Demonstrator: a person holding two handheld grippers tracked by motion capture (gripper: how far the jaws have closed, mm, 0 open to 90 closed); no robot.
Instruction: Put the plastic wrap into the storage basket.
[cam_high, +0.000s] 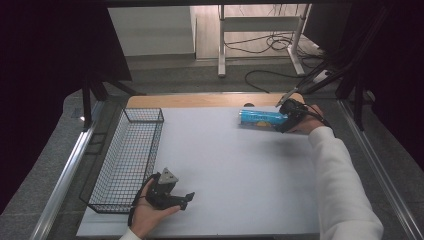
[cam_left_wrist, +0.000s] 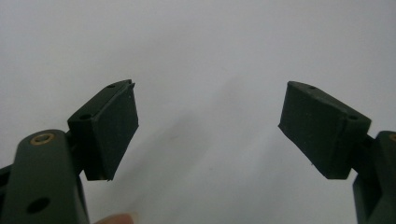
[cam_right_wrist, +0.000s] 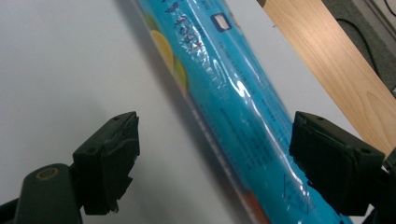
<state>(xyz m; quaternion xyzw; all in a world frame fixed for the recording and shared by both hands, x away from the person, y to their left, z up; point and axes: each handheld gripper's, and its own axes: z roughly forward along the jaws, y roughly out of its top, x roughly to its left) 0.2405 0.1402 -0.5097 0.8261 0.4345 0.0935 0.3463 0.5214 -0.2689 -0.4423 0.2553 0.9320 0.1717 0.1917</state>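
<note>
Long blue film-wrapped cylindrical packet (cam_high: 261, 119) lying at 1 o'clock on white surface (cam_high: 235, 165). Probably light, fairly stiff, slippery, prone to rolling; grip mid-length. Right gripper (cam_right_wrist: 215, 154) fingers wide, straddling packet. Left gripper (cam_left_wrist: 208, 128) fingers apart, empty.

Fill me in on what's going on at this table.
A person is working at a white table with a hand-held gripper in each hand. The right gripper has reached a blue tube-shaped packet lying on its side near the far edge; in the right gripper view the packet sits between open jaws, close to one pad but not clamped. The left gripper rests open and empty near the front edge, beside a black wire basket with nothing visible in it.
</note>
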